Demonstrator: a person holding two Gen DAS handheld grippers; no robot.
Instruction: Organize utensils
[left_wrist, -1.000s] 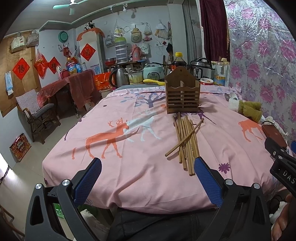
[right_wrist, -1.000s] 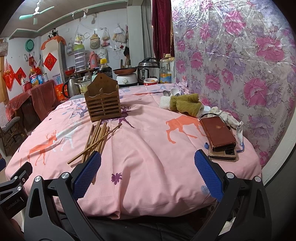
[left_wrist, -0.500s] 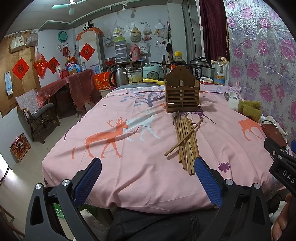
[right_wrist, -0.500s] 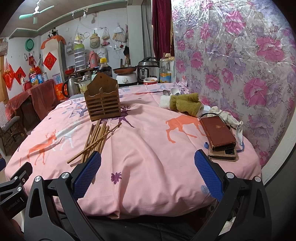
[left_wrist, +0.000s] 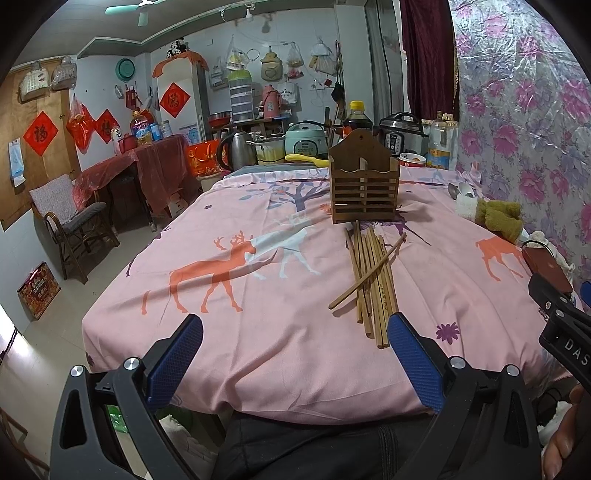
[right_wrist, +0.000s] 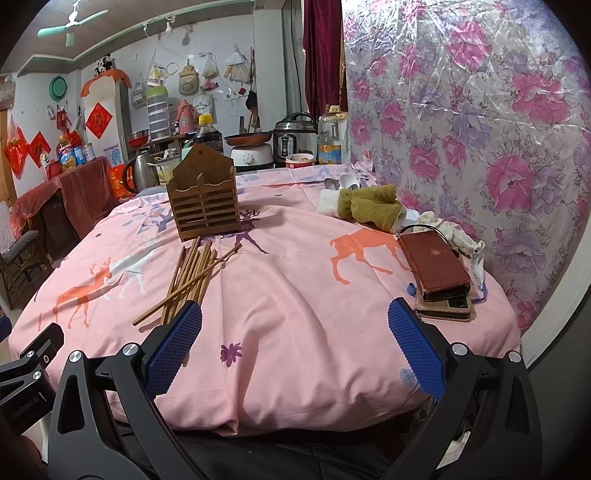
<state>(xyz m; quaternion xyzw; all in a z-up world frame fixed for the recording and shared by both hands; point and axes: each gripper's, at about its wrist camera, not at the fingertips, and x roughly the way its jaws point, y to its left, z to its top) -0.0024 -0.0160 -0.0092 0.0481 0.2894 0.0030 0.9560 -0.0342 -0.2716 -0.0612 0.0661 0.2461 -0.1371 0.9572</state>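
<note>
Pink tablecloth near edge bare; both tools wide, empty; chopsticks mid-table.

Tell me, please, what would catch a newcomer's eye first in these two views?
Probably the loose pile of wooden chopsticks on the pink deer-print cloth, one lying crosswise over the rest, just in front of the empty-looking slatted wooden holder. Next, the floral plastic sheet covering the wall on the right.

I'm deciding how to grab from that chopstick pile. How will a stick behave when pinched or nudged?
The chopsticks look thin, stiff and probably light. One lies crossed over the rest, so nudging may shift its neighbours. On the soft pink cloth they likely slide little, though round ones might roll.
</note>
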